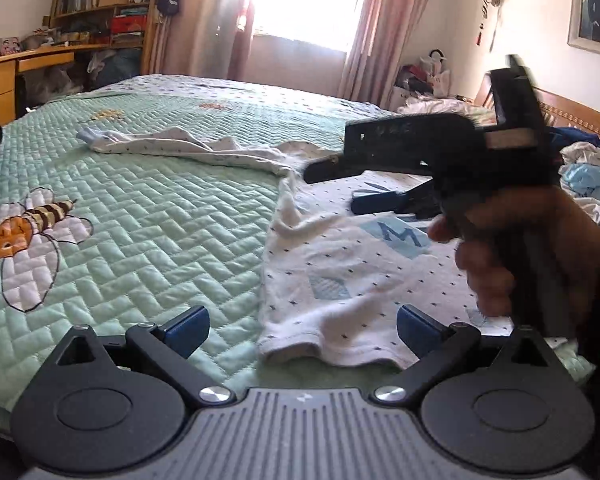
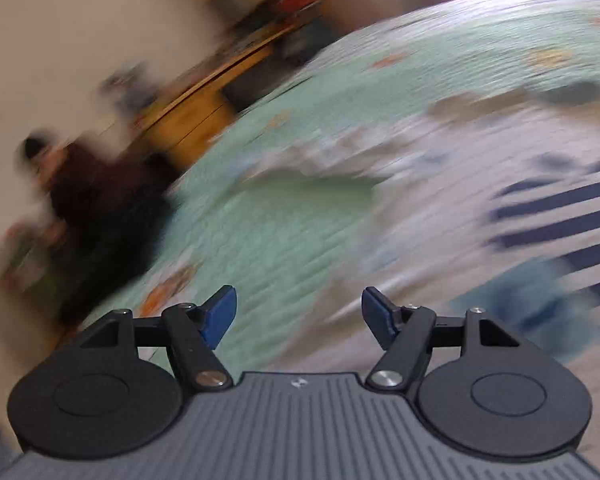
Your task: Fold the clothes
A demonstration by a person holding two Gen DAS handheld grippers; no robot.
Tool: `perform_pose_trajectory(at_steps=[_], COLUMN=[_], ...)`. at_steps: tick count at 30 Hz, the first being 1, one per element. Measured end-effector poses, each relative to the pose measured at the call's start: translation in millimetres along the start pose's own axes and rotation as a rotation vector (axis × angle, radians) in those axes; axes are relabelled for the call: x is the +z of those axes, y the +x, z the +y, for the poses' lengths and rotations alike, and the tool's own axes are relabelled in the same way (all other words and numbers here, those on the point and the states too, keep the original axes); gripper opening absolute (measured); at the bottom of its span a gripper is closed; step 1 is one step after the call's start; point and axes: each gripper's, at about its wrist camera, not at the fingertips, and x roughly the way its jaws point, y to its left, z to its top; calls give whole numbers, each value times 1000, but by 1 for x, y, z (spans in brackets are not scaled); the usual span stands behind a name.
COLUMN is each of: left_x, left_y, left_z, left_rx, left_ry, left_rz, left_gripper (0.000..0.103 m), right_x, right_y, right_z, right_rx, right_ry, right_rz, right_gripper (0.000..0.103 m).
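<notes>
The white dotted garment (image 1: 340,264) lies spread on the bed (image 1: 148,208), toward its right side, with one sleeve (image 1: 160,144) stretched out to the far left, probably so it can be folded in. The left hand-held gripper (image 1: 302,330) is spread wide and empty near the hem. The right hand-held gripper (image 2: 298,314) also stands apart with nothing between its blue pads (image 2: 220,316); its view is much blurred.
</notes>
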Motion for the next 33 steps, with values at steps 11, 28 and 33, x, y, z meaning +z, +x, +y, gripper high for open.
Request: perform_pose_trajectory(at_steps=[11,28,33], left_x=[19,1,6], left_y=[-1,70,69], left_z=[-29,-81,-80], left_rx=[-50,-9,3], left_ry=[20,173,162], left_rz=[40,270,296], left_gripper=[102,102,102], right_x=[-55,-108,-106], right_y=[-80,-139,-143], right_z=[11,-50,-56], right_rx=[-203,-619,-616], right_ry=[-44,-30,-11], right_rz=[168,145,129], right_gripper=[72,85,85])
